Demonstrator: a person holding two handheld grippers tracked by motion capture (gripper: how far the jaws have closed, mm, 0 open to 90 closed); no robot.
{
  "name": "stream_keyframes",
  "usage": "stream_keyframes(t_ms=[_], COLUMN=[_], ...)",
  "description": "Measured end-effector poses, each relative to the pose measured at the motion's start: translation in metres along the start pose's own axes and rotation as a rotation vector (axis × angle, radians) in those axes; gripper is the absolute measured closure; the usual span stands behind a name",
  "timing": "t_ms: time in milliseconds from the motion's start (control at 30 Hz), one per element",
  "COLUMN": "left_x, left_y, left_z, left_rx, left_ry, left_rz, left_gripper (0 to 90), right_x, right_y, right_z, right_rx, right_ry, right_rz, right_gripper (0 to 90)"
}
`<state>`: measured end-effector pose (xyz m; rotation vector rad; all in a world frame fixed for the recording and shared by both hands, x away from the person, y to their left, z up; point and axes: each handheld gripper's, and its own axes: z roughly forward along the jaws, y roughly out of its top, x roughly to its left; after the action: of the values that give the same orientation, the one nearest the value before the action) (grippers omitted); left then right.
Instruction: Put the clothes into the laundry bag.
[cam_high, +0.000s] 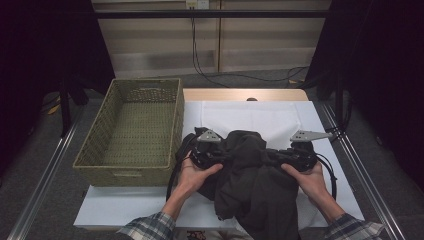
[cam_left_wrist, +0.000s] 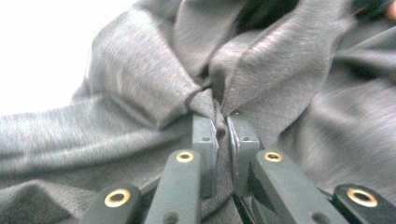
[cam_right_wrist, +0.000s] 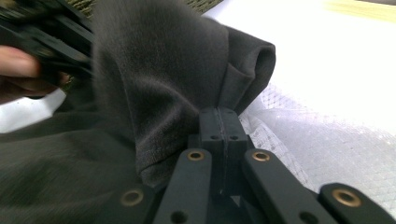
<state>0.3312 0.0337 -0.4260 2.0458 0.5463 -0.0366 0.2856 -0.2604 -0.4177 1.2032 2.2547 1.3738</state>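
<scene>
A dark grey garment is bunched up and lifted between my two grippers over the white-covered table. My left gripper is at its left side; in the left gripper view its jaws are shut on a fold of the grey cloth. My right gripper is at the garment's right side; in the right gripper view its jaws are pressed together with the cloth's edge caught at their tip. The rest of the garment hangs down toward the table's near edge.
A woven basket stands with nothing in it at the left of the table, close to my left hand. A white sheet covers the table behind the garment. The wooden table edge and floor cables lie beyond.
</scene>
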Motion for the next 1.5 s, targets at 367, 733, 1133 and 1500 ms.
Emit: stream_keyframes(t_ms=[367,733,1133,1500], left_x=[-0.049,-0.067,-0.063,-0.054], left_y=[0.025,0.018,0.020,0.013], left_z=[0.018,0.067,0.091,0.069], left_rx=[0.003,0.102,0.175,0.054], left_ry=[-0.108,-0.144,-0.076,-0.082], left_rz=[0.122,0.172,0.196,0.134], left_gripper=[84.2,84.3,84.7,64.9], right_x=[-0.002,-0.002,0.011,0.016], right_y=[-0.003,0.001,0.025,0.009], right_z=[0.011,0.010,-0.020,-0.017], right_rx=[0.001,-0.019,-0.112,-0.054], right_ry=[-0.009,0.012,0.028,0.023], right_rz=[0.029,0.034,-0.005,-0.032], right_gripper=[90.0,90.0,90.0,90.0])
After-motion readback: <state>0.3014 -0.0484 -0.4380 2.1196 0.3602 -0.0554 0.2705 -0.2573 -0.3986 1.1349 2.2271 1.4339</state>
